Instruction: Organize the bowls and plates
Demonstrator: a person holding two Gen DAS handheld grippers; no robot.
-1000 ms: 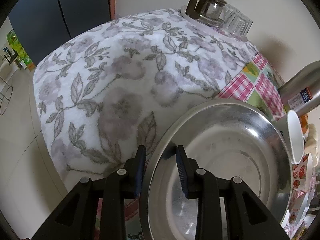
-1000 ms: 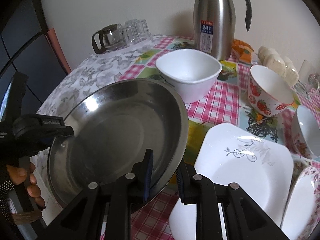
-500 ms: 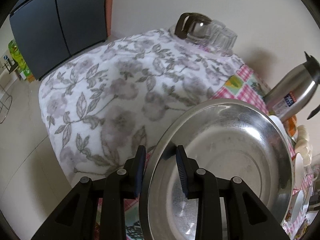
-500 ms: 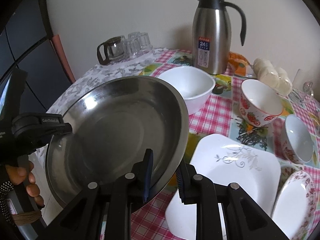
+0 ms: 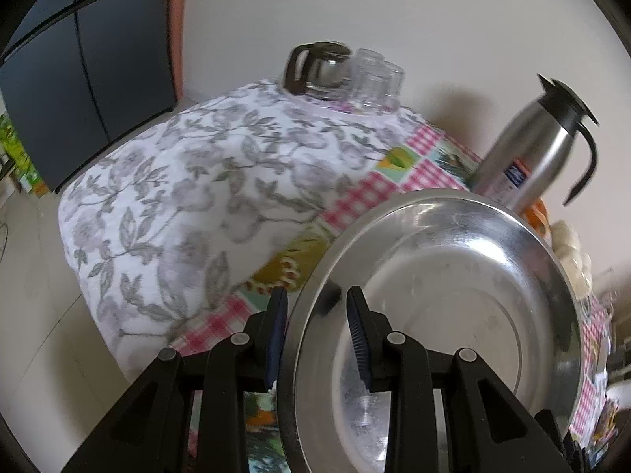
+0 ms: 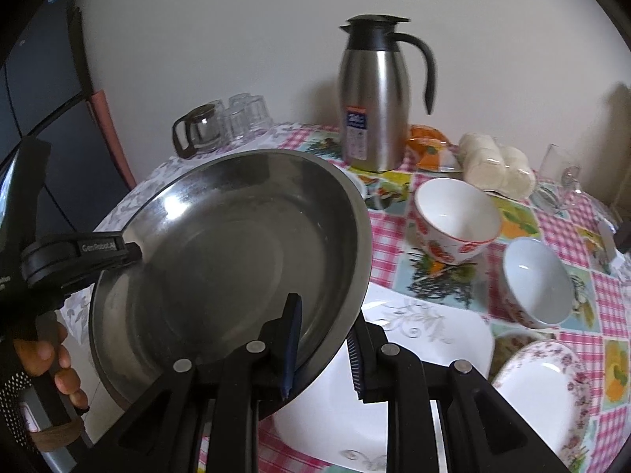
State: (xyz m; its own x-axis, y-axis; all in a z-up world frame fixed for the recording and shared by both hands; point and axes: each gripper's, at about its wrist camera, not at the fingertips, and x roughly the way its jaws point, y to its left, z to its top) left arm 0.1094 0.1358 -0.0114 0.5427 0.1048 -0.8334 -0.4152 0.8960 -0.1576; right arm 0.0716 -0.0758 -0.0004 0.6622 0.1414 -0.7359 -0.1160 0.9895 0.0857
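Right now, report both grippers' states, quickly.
Left gripper: shut on the steel basin, clamping its rim.
Right gripper: shut on the same basin's opposite rim.

Table (image 6: 552,216) under checked cloth, bowls (image 6: 453,216), white plate (image 6: 434,335), steel jug (image 6: 374,98)

The steel basin (image 6: 236,260) hides most of a white bowl (image 6: 357,183), probably.
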